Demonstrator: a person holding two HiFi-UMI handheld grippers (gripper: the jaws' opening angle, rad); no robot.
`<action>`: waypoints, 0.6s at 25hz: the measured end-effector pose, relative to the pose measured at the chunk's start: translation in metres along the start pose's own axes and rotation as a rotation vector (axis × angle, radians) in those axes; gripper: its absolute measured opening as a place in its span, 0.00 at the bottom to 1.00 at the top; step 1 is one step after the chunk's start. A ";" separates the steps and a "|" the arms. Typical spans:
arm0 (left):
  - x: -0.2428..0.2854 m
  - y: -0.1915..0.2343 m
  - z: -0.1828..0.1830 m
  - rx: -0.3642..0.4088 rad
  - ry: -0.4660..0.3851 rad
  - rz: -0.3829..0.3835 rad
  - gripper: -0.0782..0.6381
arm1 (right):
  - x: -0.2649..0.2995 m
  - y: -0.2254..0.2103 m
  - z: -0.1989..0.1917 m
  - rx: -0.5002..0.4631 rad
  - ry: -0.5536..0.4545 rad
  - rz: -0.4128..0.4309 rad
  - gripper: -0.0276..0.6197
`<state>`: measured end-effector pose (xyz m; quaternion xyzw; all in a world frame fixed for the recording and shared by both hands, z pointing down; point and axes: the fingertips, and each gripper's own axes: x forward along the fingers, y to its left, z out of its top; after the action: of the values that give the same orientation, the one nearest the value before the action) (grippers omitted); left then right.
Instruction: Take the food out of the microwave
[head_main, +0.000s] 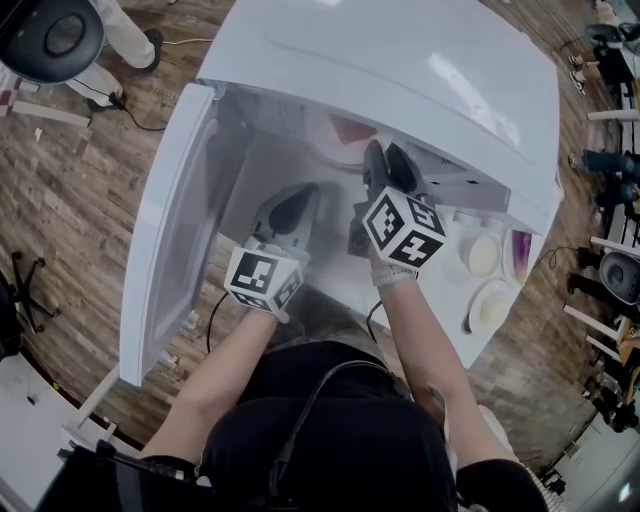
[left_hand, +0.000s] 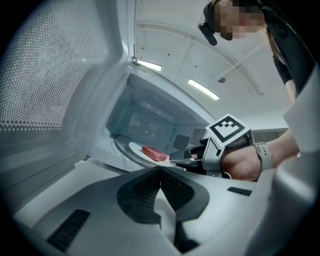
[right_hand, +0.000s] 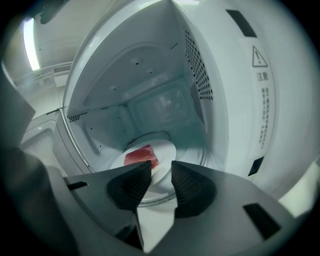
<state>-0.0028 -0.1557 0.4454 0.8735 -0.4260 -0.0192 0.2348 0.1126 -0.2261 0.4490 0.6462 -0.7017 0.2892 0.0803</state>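
The white microwave (head_main: 420, 70) stands with its door (head_main: 165, 240) swung wide to the left. Inside, a red piece of food (right_hand: 141, 155) (left_hand: 154, 153) lies on a white plate (right_hand: 167, 147) (left_hand: 135, 148) on the turntable. My right gripper (right_hand: 161, 172) (head_main: 385, 165) reaches into the cavity. Its jaws stand apart with the plate's near rim at the gap between the tips, and I see no pad pressing on it. My left gripper (left_hand: 160, 170) (head_main: 290, 205) is shut and empty, held low in front of the opening, left of the right one.
The perforated inner side of the door (left_hand: 45, 75) rises close on the left. Round knobs (head_main: 482, 255) sit on the control panel at the right. A vented cavity wall (right_hand: 197, 70) is near my right gripper. A black chair (head_main: 50, 35) stands on the wooden floor.
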 end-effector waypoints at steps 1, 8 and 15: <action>0.000 0.001 0.000 -0.004 -0.001 0.002 0.12 | -0.001 -0.001 -0.001 -0.007 0.004 -0.001 0.23; 0.001 0.012 0.004 -0.008 -0.004 0.045 0.13 | -0.004 0.012 -0.008 0.004 0.034 0.058 0.22; 0.000 0.022 0.010 -0.019 -0.019 0.063 0.13 | 0.001 0.000 0.002 0.063 -0.009 0.013 0.25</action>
<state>-0.0211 -0.1711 0.4460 0.8573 -0.4552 -0.0243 0.2393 0.1133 -0.2281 0.4474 0.6450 -0.6970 0.3085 0.0549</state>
